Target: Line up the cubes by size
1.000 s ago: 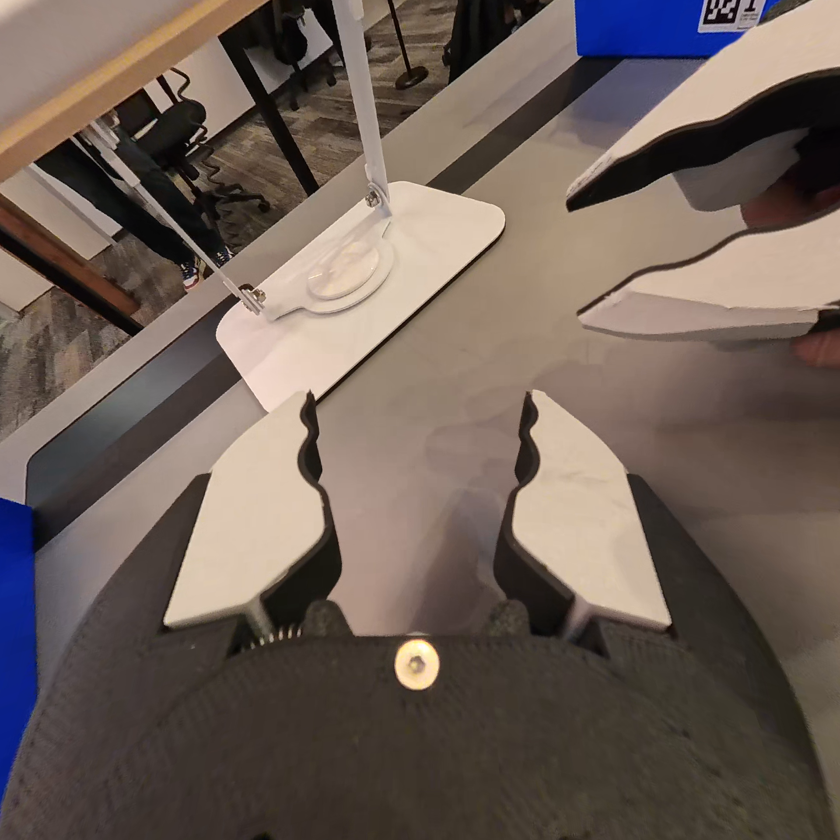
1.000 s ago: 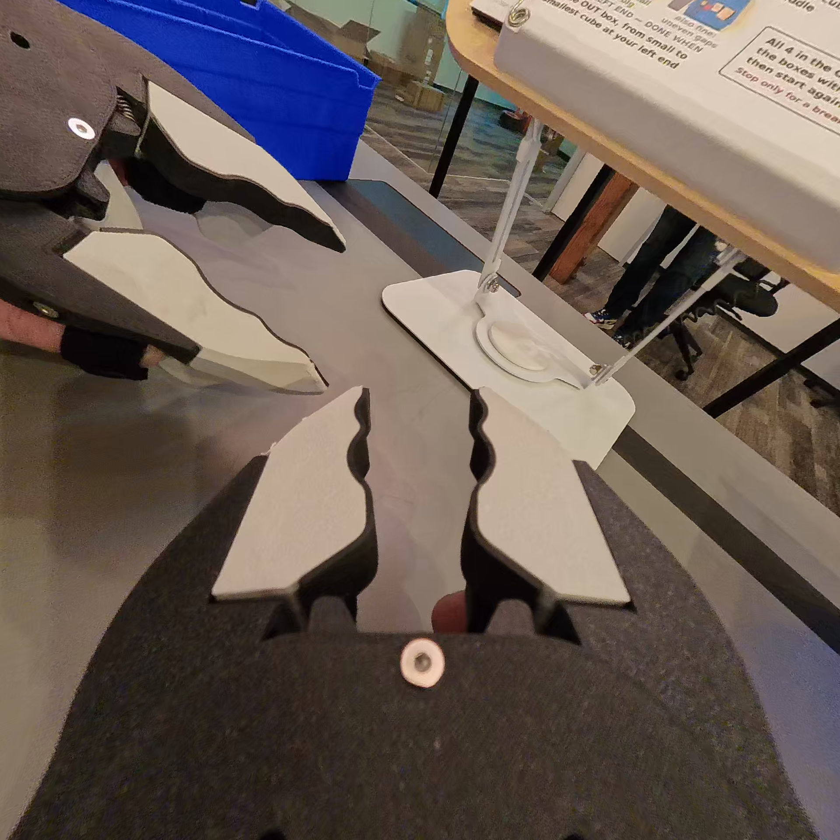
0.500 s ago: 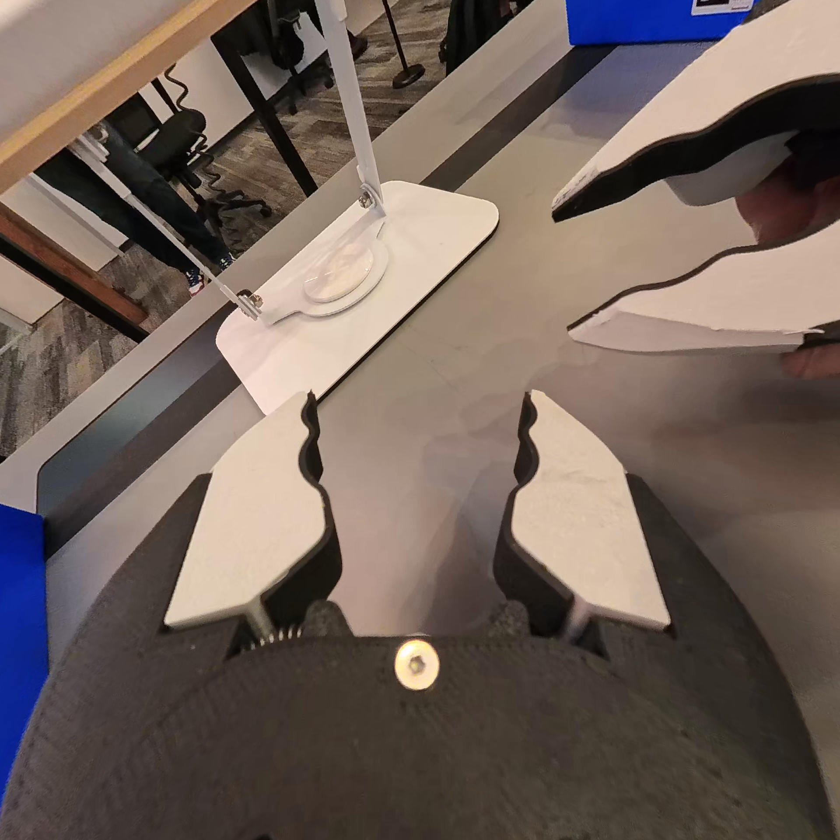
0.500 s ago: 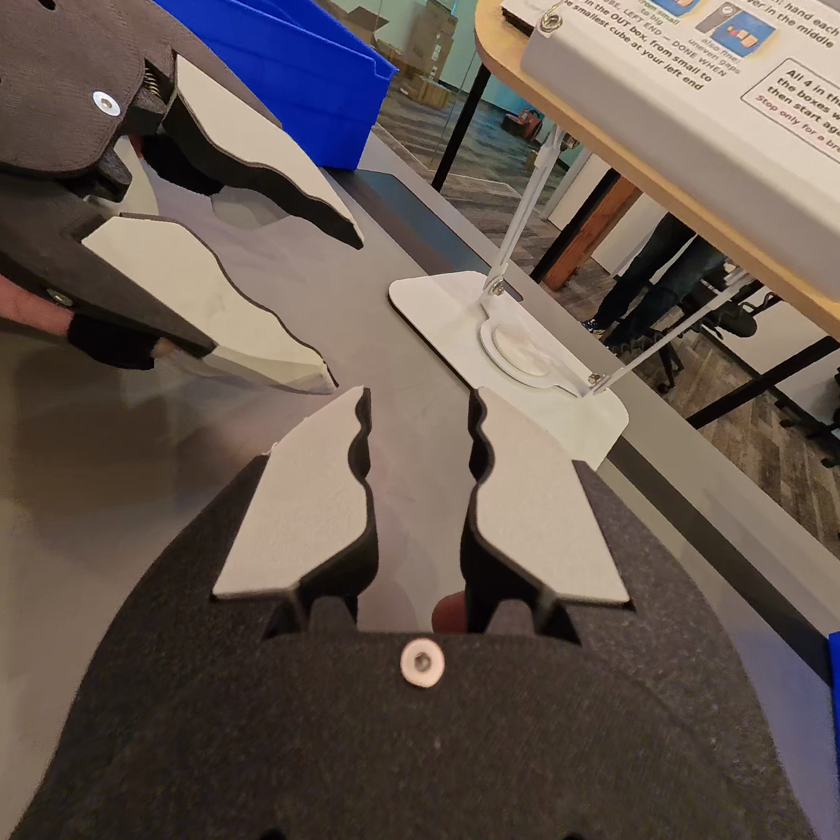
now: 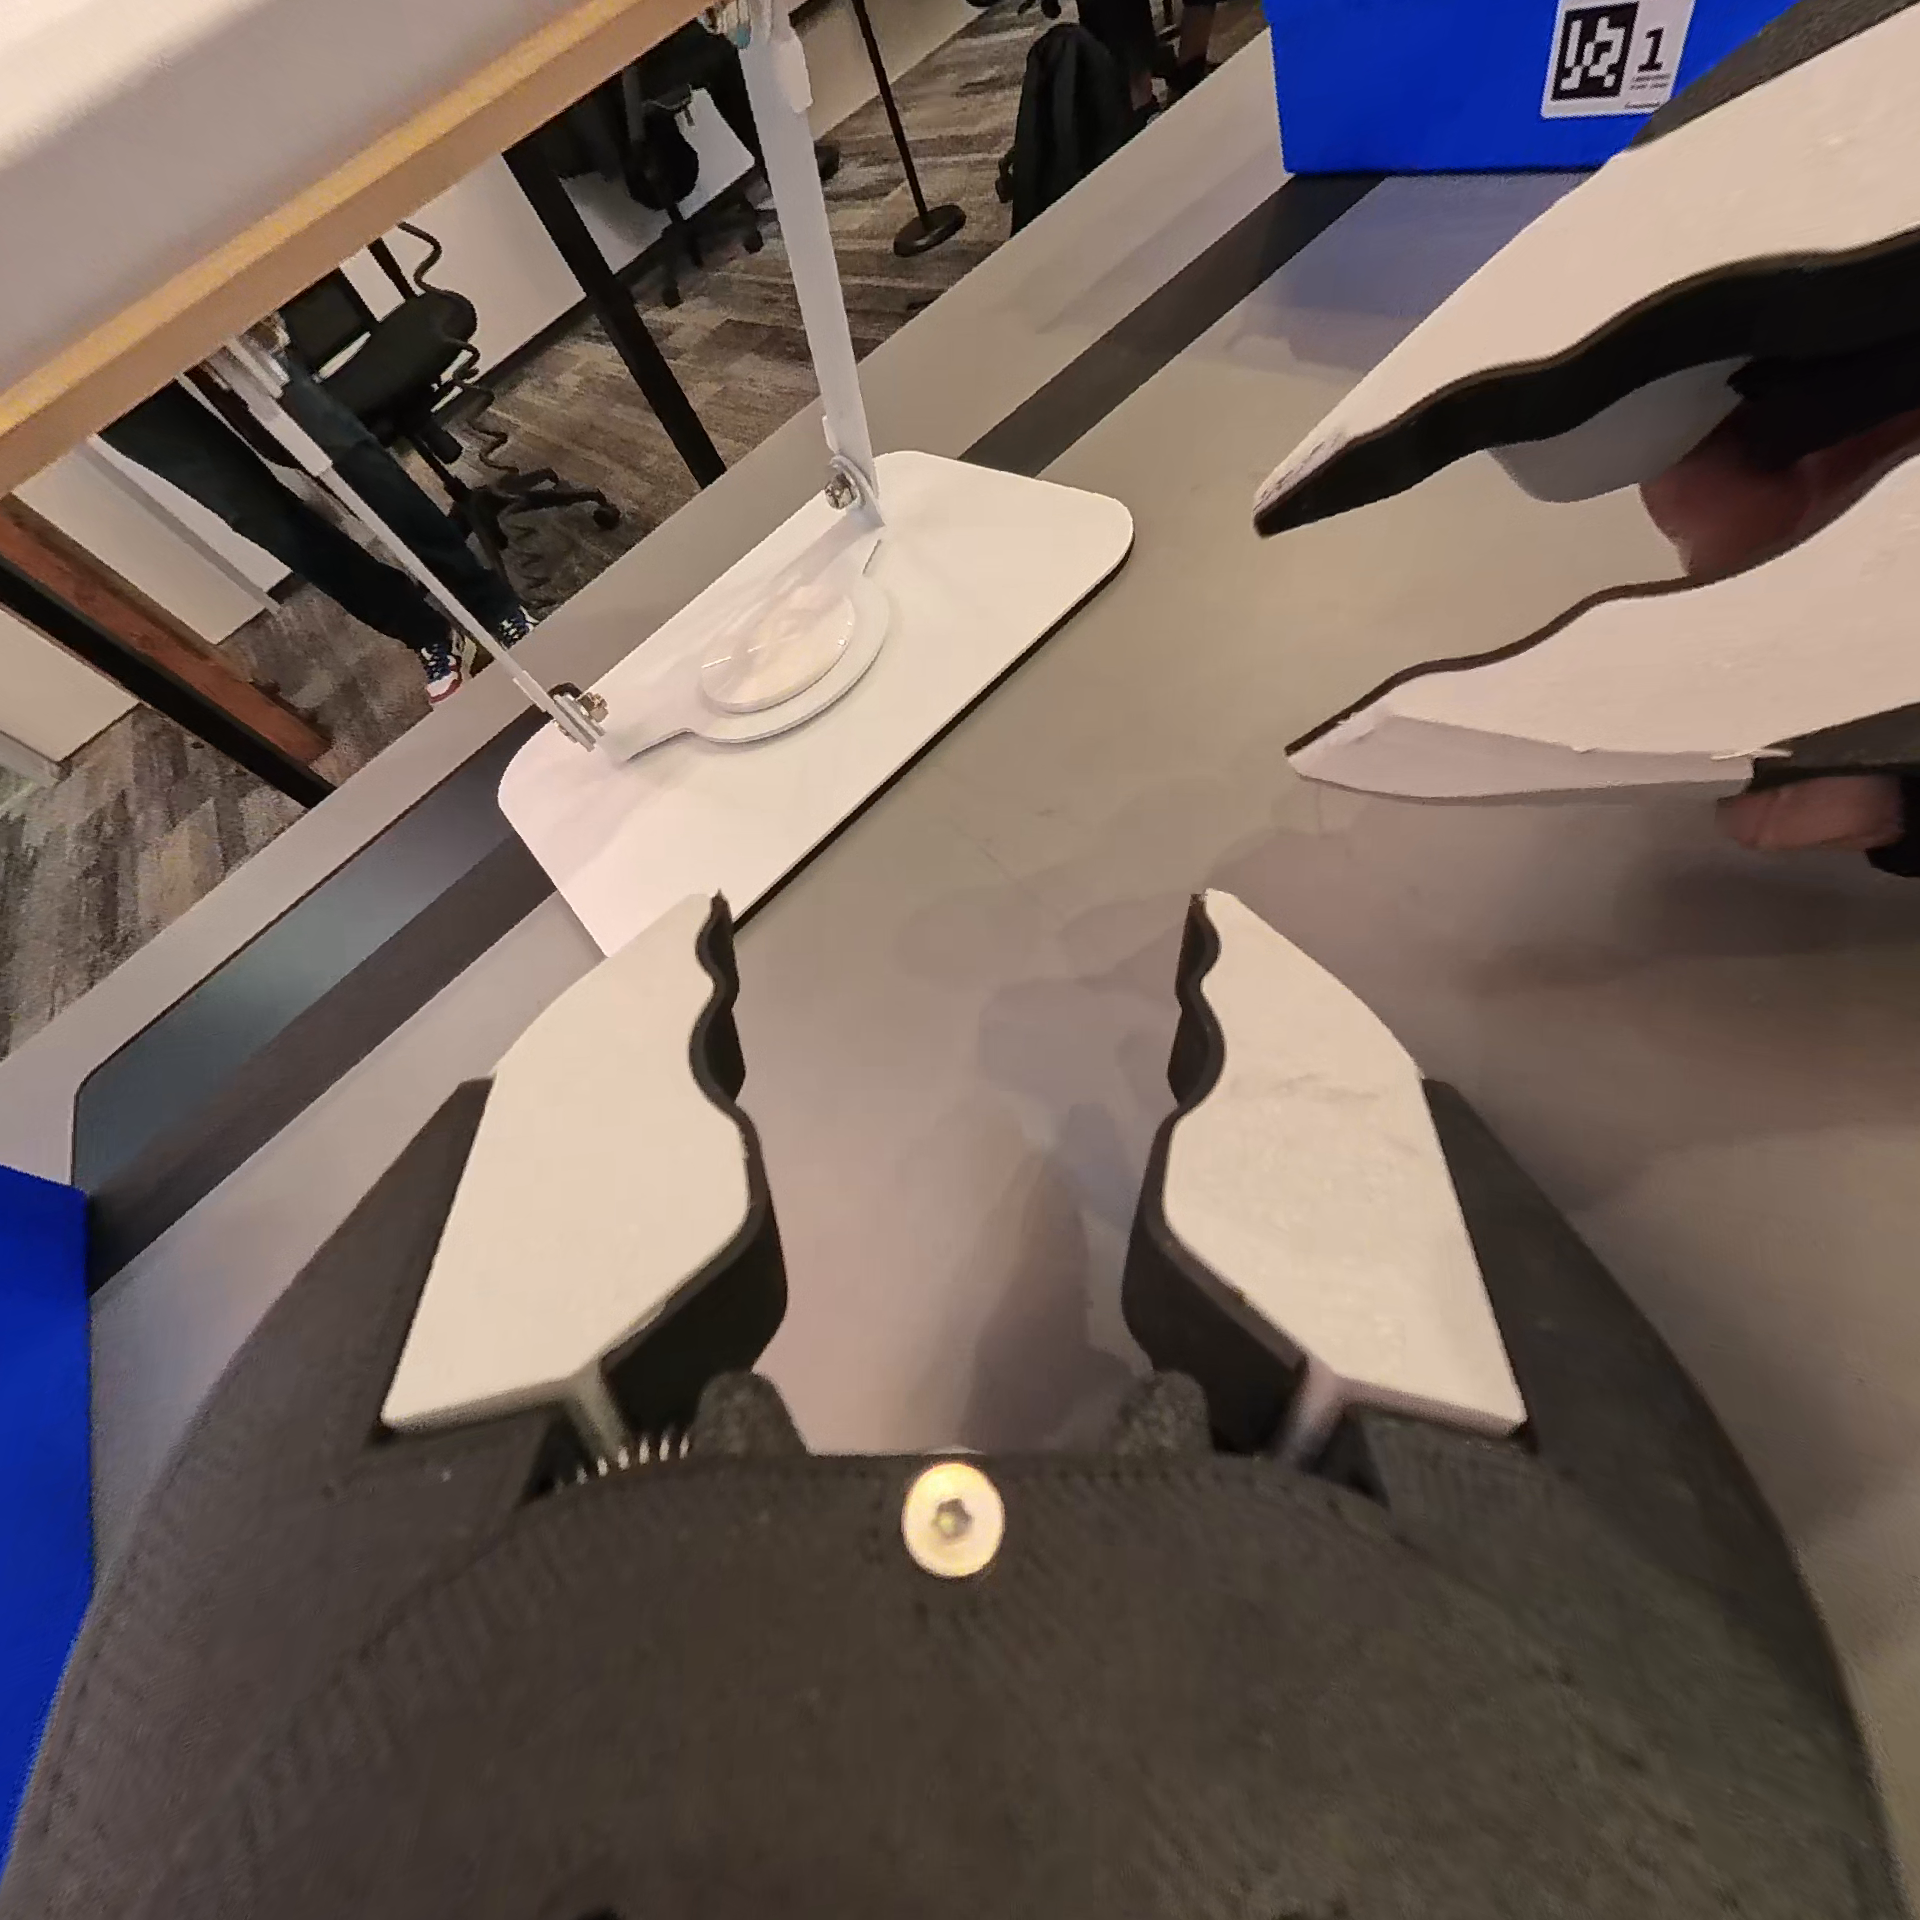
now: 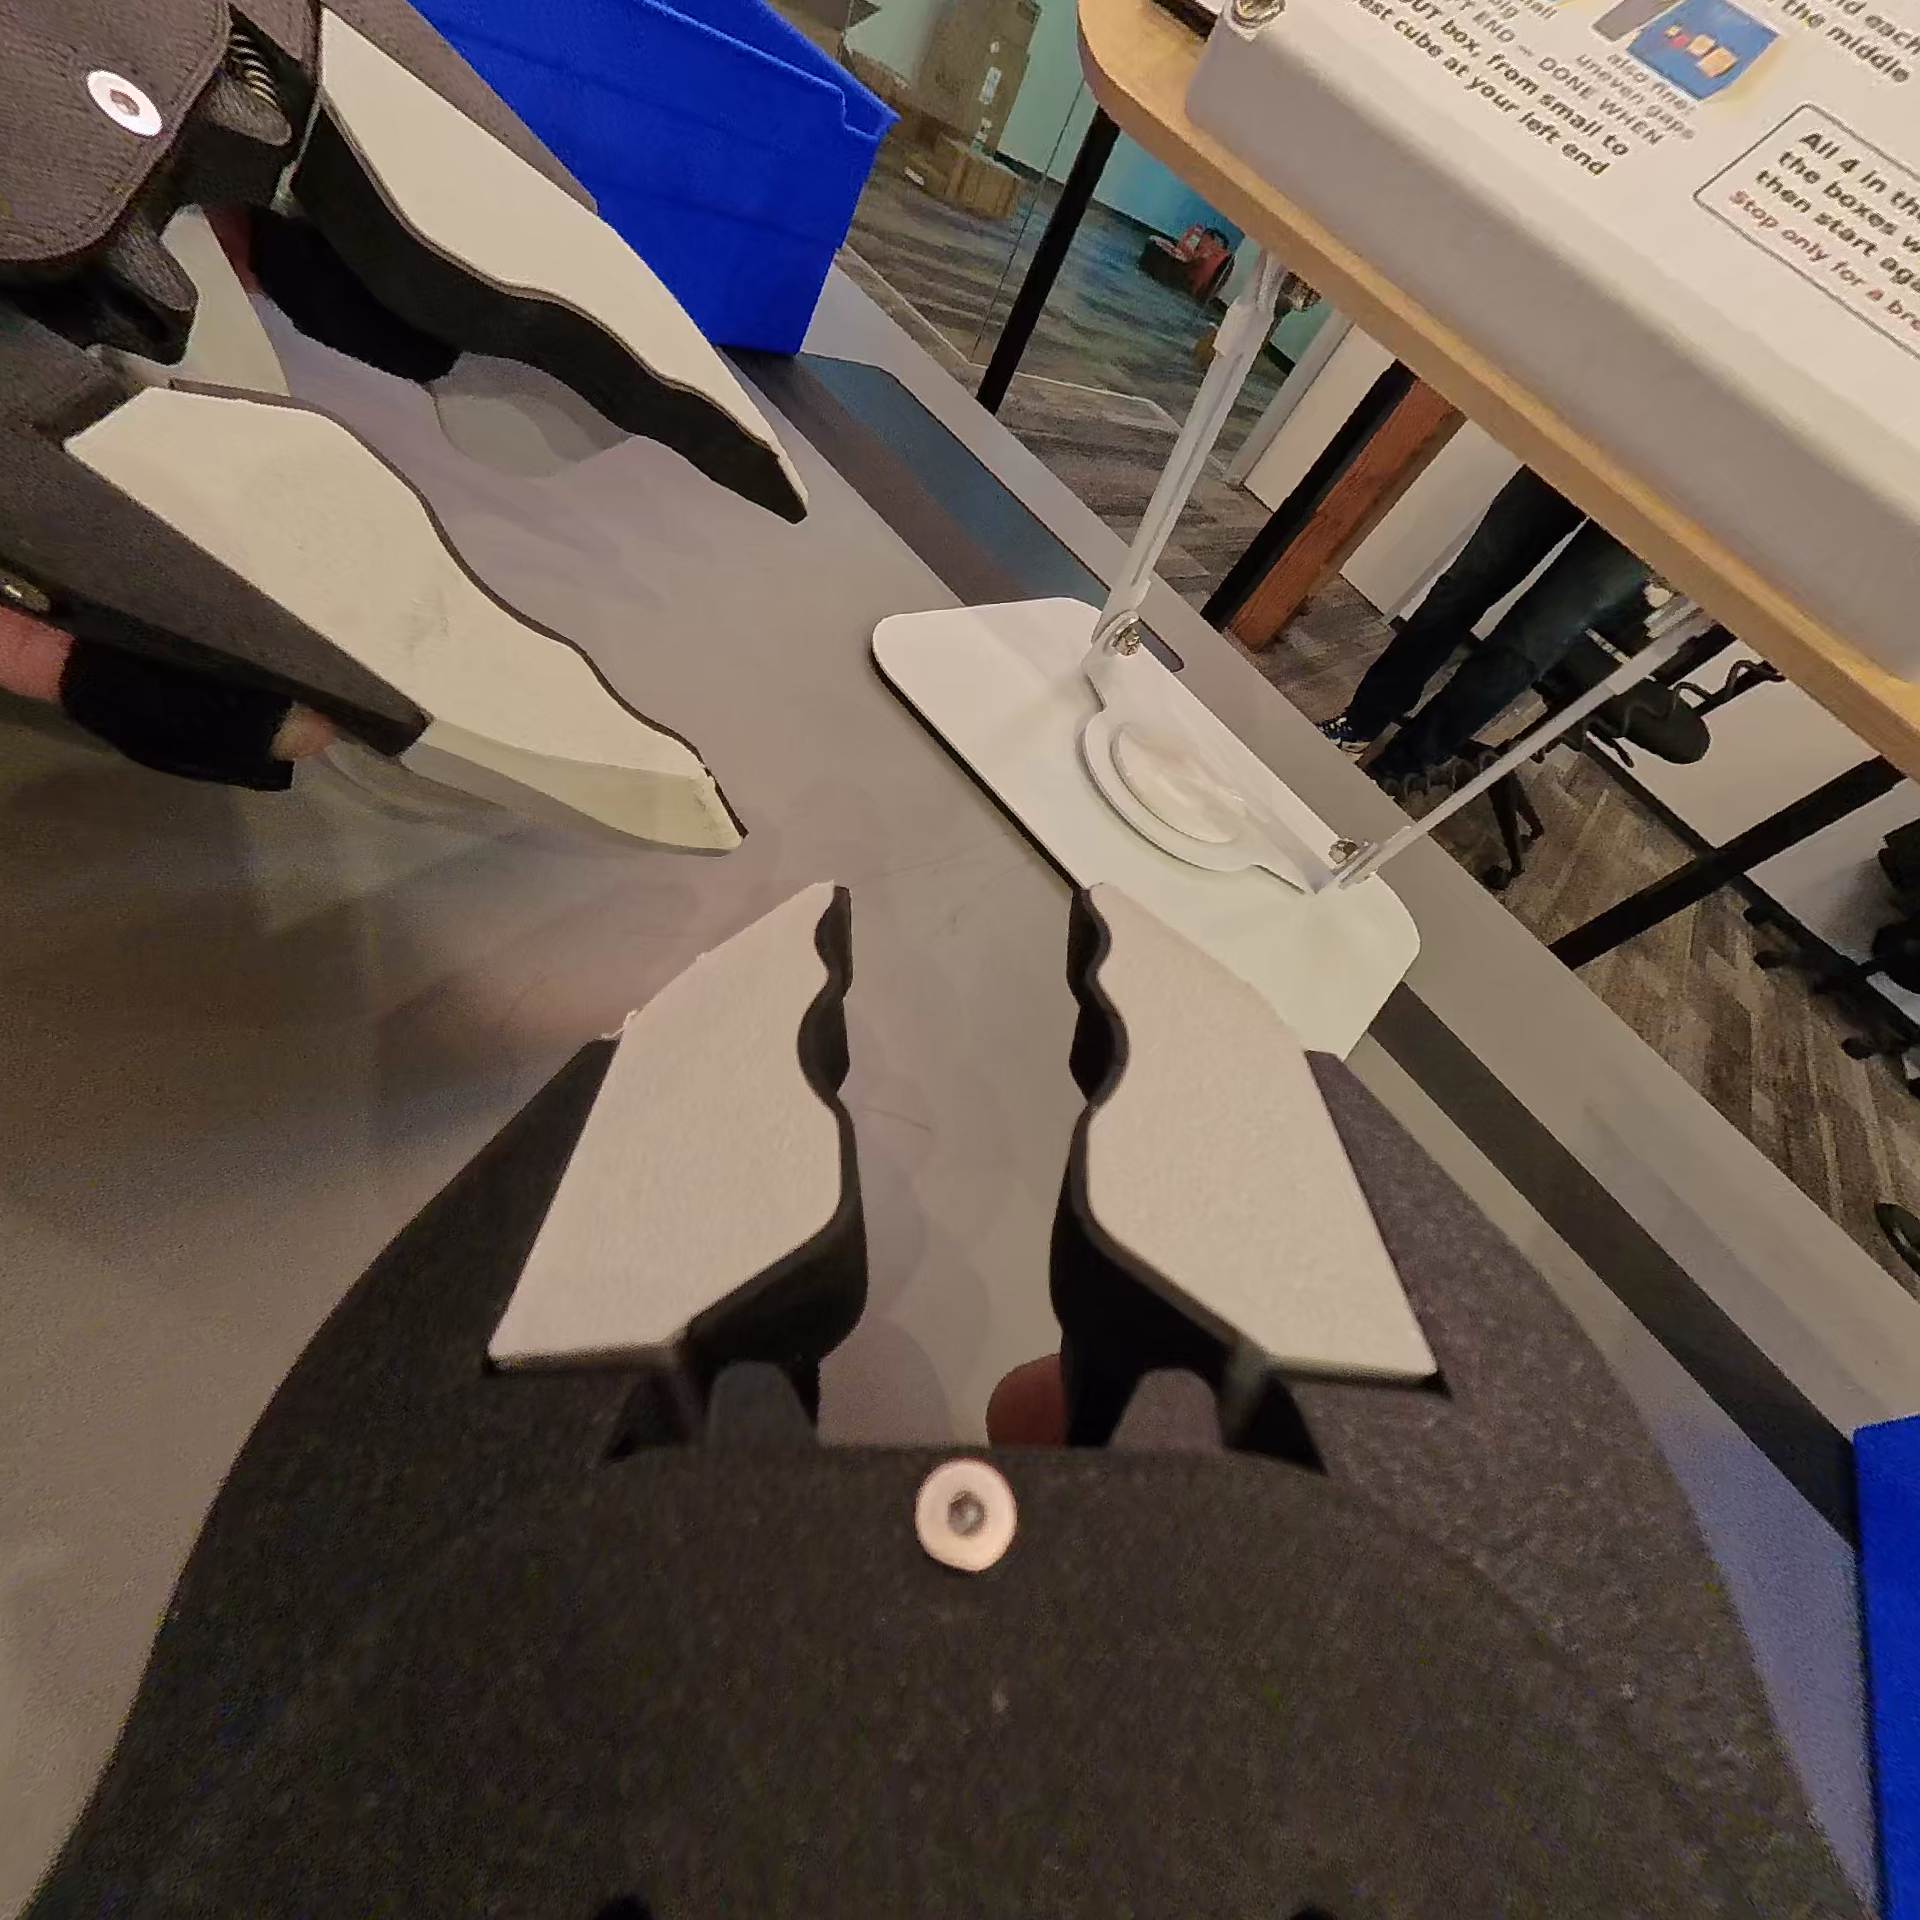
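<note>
Two hand-held grippers hovered over a bare grey table [image 5: 1039,831], its matte top ringed by a darker band and a pale outer rim. The left gripper [image 5: 961,925] held its white fingers [image 5: 1288,1101] wide apart with only tabletop between them; the right gripper [image 6: 961,914] stood narrower but also parted, nothing in its grasp. In each view the other gripper reached in from the side, a gloved hand [image 6: 177,717] behind one of them.

No cubes showed in either view, so where they lay could not be told.

At the table's far edge sat a white stand [image 5: 831,665], a flat plate with a round disc and thin struts rising to a wooden shelf [image 6: 1351,270]. On that shelf lay a printed sheet [image 6: 1662,156]. A blue bin [image 6: 675,156] stood on the table beyond the left gripper, and another blue bin [image 5: 1434,94] carrying a black-and-white tag stood far right in the left view; slivers of blue showed at the near edges as well.

Beyond the table ran patterned grey carpet [image 5: 104,831], black office chairs [image 5: 416,343] and dark desk legs, with a person's legs [image 6: 1507,623] in dark trousers standing nearby.
</note>
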Demonstrator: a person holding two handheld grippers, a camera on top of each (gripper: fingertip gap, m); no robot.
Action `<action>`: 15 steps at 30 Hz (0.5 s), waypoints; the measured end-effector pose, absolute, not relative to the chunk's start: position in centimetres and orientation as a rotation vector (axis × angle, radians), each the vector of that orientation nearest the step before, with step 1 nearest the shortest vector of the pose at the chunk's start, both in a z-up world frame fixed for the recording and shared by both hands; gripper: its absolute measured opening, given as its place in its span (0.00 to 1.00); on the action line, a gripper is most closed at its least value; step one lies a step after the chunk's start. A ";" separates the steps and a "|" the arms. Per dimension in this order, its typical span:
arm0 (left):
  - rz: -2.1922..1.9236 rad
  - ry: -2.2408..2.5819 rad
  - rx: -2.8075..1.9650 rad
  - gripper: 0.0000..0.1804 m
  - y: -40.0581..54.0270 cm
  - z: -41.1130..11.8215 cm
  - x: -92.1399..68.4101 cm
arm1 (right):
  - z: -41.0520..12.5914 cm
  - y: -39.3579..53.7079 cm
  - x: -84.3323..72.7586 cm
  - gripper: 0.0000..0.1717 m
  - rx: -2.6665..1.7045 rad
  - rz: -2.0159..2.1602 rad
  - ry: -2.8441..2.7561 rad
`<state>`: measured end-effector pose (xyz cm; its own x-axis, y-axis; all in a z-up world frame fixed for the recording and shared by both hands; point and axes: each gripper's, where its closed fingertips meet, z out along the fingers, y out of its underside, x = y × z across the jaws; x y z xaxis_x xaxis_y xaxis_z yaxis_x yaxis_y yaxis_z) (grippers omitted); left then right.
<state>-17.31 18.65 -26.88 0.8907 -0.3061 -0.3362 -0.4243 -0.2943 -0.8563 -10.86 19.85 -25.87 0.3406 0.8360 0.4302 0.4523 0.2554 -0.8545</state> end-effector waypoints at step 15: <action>0.166 0.615 -1.768 0.44 15.8 -22.6 -17.1 | -26.0 20.6 -10.6 0.22 -1.365 0.363 -1.297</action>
<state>-17.13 15.77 -22.64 0.8502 -0.3172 -0.4201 -0.4855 -0.1640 -0.8587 -10.58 20.57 -26.00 0.3387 0.8232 0.4556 0.4674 0.2731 -0.8408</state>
